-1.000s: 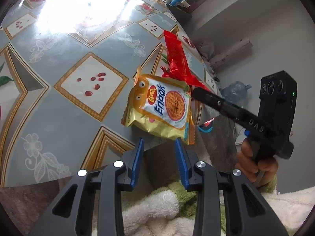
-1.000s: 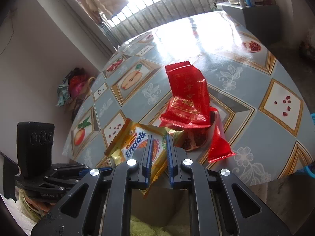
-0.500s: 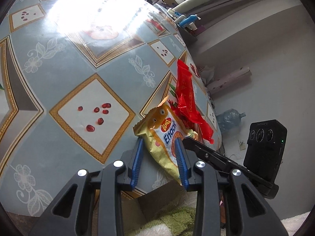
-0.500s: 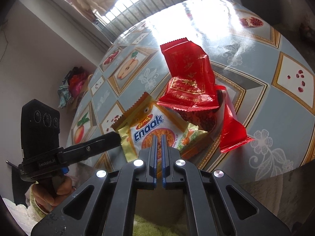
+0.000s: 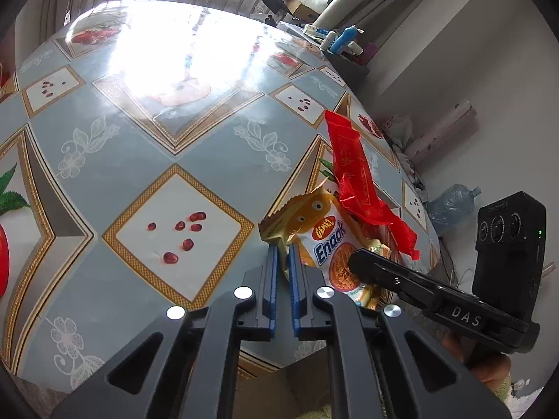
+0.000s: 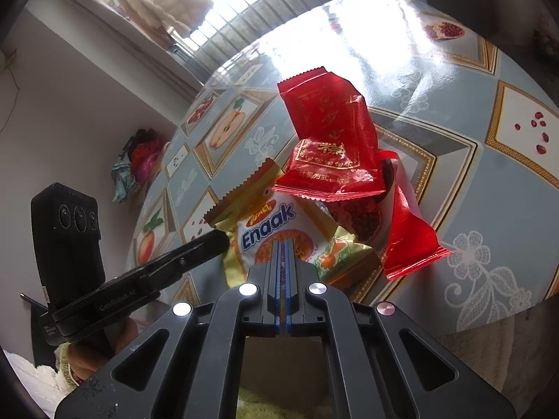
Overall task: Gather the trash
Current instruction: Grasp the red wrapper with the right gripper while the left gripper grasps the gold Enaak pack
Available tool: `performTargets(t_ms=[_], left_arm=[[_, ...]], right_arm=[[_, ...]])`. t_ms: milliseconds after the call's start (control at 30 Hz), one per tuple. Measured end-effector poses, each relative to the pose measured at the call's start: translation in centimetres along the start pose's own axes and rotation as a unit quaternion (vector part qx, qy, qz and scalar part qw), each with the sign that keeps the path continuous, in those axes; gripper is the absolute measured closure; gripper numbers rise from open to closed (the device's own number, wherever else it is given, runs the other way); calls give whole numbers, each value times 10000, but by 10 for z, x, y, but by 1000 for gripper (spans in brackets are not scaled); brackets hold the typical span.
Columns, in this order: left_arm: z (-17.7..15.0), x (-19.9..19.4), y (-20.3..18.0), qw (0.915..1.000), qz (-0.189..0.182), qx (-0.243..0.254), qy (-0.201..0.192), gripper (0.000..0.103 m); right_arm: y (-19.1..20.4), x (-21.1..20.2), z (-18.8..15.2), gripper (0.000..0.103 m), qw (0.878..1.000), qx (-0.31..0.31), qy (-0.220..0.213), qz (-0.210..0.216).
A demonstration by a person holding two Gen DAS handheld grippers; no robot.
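A yellow Enaak snack wrapper lies at the near edge of the patterned table. My left gripper is closing, its blue pads pinching the wrapper's left corner. My right gripper is shut on the wrapper's near edge; its tip reaches in from the right in the left wrist view. A red wrapper rests across the yellow one's far end. Another red wrapper and a small green-and-orange packet lie beside them.
A brown box opening sits below the table's edge, under both grippers. A water bottle stands on the floor at the right. A shelf with bottles is behind the table. A heap of clothes lies by the wall.
Both grippers closed: the left pads came together on the yellow wrapper's corner, the right pads on its near edge. The wrapper now lies lower, at the table's edge.
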State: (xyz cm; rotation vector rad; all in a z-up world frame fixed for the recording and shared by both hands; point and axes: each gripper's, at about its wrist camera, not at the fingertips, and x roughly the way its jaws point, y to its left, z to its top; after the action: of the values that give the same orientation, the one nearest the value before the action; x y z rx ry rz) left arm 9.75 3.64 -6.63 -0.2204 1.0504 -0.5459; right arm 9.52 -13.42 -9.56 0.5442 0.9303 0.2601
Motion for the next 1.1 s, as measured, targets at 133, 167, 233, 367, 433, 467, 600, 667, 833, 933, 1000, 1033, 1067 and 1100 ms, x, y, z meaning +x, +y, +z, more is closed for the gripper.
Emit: performTargets(t_ms=[133,167,233,367,433,467,600,667,833,933,1000,1033,1067,1100], left_arm=[[3,0,0,9997,138,188,-49,101],[5,-2,2,9996,165,218,-72,101],[7,-7,5,9992,251,268,-142,101],[15,-17,15,9980,458,298,-324,101],[20,-19,20,9975,526,277,-384,101],[22,-18,23,9973,546,254,-412,101],[32,-15,29,9965,609,219,-521,101],[38,-10,30,9966,614,204,-516,101],[48,-2,26,9956,692,317,-552,101],[52,0,22,9948,738,385,-587,101],[53,0,19,9943,755,428,-620,101],[53,0,18,9940,762,452,-634,101],[54,-1,16,9937,772,479,-648,101],[54,-1,14,9935,778,509,-662,101]], right_arm=[[4,-22,5,99,9995,-134,-259,79],[5,-29,8,99,9991,-150,-385,90],[2,-44,16,93,9980,-143,-614,81],[-12,-56,34,74,9958,-12,-884,-244],[-19,-54,42,69,9952,63,-899,-378],[-22,-51,45,69,9950,86,-898,-436],[-30,-34,56,67,9957,165,-747,-520],[-32,-26,60,67,9962,139,-644,-576],[-27,-8,65,69,9965,24,-484,-677],[-27,-3,65,80,9958,-10,-431,-804],[-30,0,64,87,9958,23,-391,-831],[-31,0,64,90,9959,47,-389,-816],[-32,-1,64,91,9959,65,-386,-816],[-33,-1,64,93,9958,79,-385,-822]])
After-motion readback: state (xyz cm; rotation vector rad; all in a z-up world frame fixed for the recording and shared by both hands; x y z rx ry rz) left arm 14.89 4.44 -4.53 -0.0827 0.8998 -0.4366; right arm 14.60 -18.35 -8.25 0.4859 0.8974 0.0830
